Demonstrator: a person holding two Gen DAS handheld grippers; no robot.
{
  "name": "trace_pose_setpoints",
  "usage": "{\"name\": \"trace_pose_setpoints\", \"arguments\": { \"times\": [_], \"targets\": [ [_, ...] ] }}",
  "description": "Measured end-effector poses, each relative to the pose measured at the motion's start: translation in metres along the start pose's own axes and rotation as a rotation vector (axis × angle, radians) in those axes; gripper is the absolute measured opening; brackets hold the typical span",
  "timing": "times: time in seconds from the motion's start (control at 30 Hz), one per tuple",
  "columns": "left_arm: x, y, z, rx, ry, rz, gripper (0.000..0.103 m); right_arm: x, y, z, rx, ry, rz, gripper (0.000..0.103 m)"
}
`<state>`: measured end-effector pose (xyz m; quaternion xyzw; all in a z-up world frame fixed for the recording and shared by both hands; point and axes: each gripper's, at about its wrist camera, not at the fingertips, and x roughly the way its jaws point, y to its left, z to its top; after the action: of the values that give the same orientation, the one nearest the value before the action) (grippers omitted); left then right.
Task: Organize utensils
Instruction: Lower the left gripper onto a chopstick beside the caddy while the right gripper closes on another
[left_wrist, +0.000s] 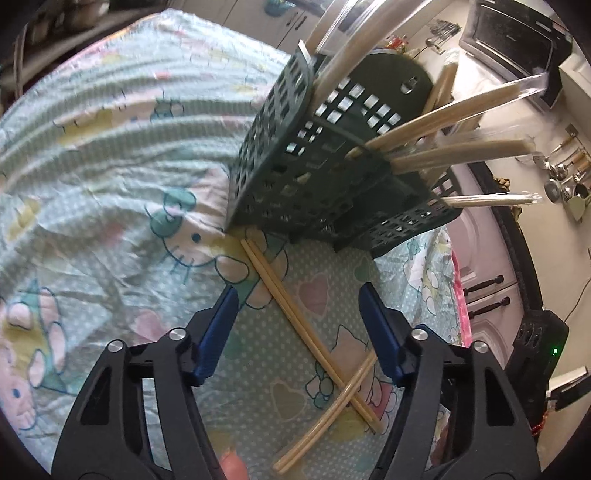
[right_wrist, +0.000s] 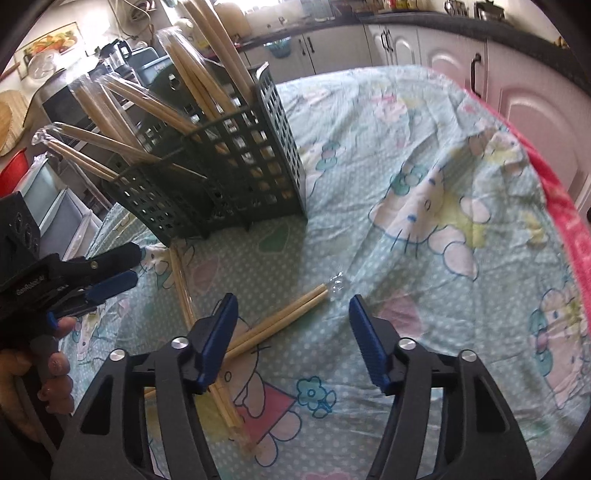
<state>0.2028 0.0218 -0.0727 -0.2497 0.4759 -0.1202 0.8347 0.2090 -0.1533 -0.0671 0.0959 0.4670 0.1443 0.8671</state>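
We hover both claws, left (left_wrist: 297, 330) & right (right_wrist: 291, 341), jaws apart & empty, over two crossed chopstick pairs (left_wrist: 295, 306) on the tabletop by the rack (left_wrist: 317, 166); risk: closing at the crossing grabs both pairs, or drags the cloth (right_wrist: 424, 155)

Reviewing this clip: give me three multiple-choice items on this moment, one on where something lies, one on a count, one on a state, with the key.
1. Where do the loose chopstick pairs lie?
A. on the patterned cloth in front of the green basket
B. inside the basket
C. on the floor

2. How many loose pairs lie there?
A. one
B. two
C. four

3. How do they lie?
A. parallel and apart
B. standing upright
C. crossed over each other

Key: 1 A, both views show them flat on the cloth; 2 B, two pairs appear; 3 C, they form an X between the left gripper fingers.
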Motion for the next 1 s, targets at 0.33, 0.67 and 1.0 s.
{"name": "trace_pose_setpoints", "arguments": {
  "times": [0.33, 0.67, 1.0],
  "targets": [
    [0.031, 0.007, 0.008, -0.075, 0.062, 0.028, 0.045, 0.023, -0.003, 0.005, 0.043, 0.070, -0.021, 0.050],
    [0.045, 0.009, 0.020, -0.098, 0.088, 0.136, 0.021, 0.026, -0.016, 0.010, 0.094, 0.084, -0.013, 0.033],
    [0.040, 0.019, 0.020, -0.079, 0.063, 0.144, 0.013, 0.025, -0.028, 0.011, 0.134, 0.091, 0.007, 0.015]
  ]
}}
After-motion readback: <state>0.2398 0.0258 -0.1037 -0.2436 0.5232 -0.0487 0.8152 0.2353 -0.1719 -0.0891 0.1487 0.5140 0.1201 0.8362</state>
